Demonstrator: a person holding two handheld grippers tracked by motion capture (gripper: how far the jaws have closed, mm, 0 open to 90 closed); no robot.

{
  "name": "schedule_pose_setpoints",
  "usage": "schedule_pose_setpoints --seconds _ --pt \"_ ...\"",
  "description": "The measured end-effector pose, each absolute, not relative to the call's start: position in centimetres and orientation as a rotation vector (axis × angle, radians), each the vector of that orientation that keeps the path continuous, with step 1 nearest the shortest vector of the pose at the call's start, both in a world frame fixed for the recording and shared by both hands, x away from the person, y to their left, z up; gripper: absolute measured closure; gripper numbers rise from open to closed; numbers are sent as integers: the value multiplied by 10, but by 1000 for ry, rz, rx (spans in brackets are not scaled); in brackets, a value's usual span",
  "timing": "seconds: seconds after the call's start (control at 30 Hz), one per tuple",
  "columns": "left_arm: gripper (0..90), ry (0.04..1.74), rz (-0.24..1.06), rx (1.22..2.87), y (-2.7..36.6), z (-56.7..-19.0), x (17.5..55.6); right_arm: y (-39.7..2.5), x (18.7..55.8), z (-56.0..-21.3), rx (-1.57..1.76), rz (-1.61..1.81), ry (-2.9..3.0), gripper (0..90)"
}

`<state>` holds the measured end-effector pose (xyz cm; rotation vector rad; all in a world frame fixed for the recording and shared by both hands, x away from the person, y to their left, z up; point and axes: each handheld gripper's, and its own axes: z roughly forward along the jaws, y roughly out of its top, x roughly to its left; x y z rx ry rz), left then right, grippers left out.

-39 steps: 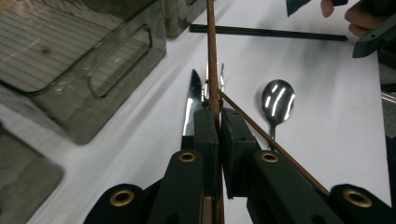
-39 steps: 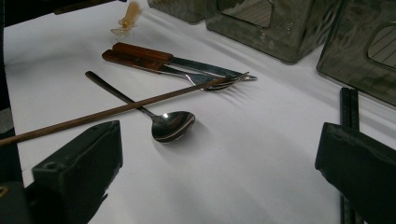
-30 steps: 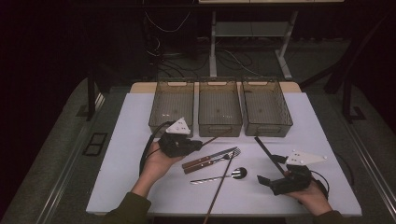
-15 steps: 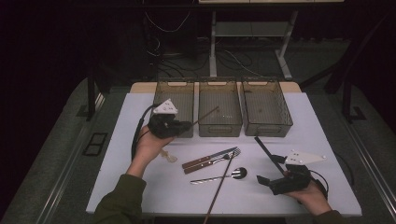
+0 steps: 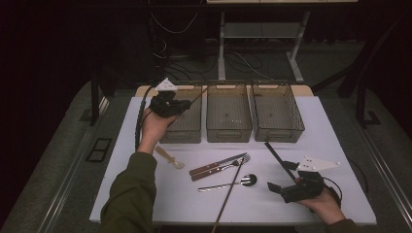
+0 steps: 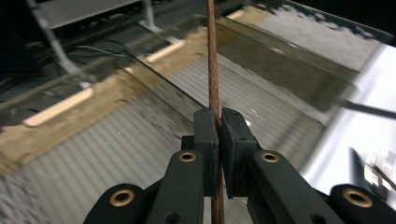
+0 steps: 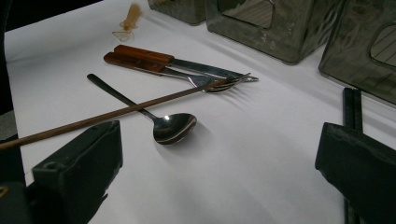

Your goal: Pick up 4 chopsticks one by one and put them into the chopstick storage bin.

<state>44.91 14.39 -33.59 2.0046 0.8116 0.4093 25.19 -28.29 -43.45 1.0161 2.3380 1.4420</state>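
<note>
A: Left gripper view: left hand-held gripper (image 6: 218, 140) clamps a brown chopstick (image 6: 214, 60), vertical in frame, above the left bin (image 6: 140, 154).

B: High view: it slants toward upper right. Right hand-held gripper (image 5: 284, 179) gapes, lower right.

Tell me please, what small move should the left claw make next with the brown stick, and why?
Probably lower a little and then open. The left claw is shut on the brown stick and, in the high view, is over the left bin, so the stick looks ready to drop in. A second brown stick lies on the table.
</note>
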Motion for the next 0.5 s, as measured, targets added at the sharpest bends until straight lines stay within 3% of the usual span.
schedule_pose_setpoints --seconds 0.5 --pt "848 1091 494 1959 156 -364 494 -283 250 -434 1010 1454 2339 10"
